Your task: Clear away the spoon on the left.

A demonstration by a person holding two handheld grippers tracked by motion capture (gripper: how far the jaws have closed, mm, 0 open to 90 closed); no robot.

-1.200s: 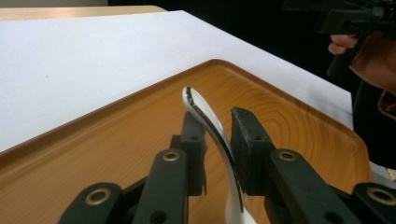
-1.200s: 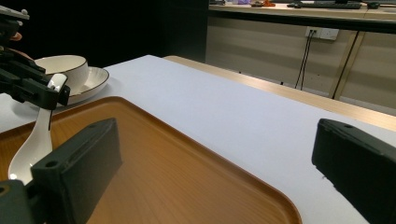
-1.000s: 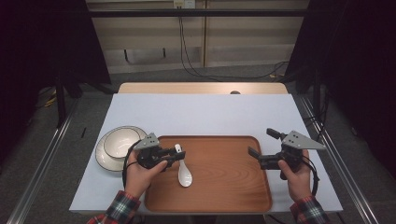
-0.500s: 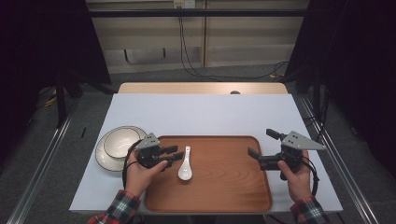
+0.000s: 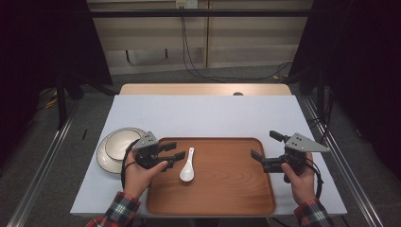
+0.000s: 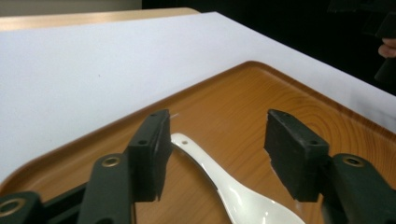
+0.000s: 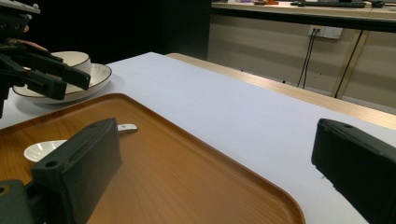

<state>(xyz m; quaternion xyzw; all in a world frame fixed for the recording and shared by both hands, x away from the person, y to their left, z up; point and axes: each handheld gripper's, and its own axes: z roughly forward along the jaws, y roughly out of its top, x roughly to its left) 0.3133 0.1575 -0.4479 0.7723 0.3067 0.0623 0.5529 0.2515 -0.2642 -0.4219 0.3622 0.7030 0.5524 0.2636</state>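
Your table (image 5: 203,113) wears a pale sheet, with a wooden strip along its far edge and a dim room with wall cables behind. The wooden tray (image 5: 227,189) sits at the near edge; the white spoon (image 5: 187,166) lies on its left part. Your left gripper (image 5: 172,151), jaws just opening, stands half-wide astride the handle without touching it. Your right gripper (image 5: 265,149) gapes wide at the tray's right edge. The bowl (image 5: 118,142) left of the tray probably sits on a plate, partly hidden by your hand.
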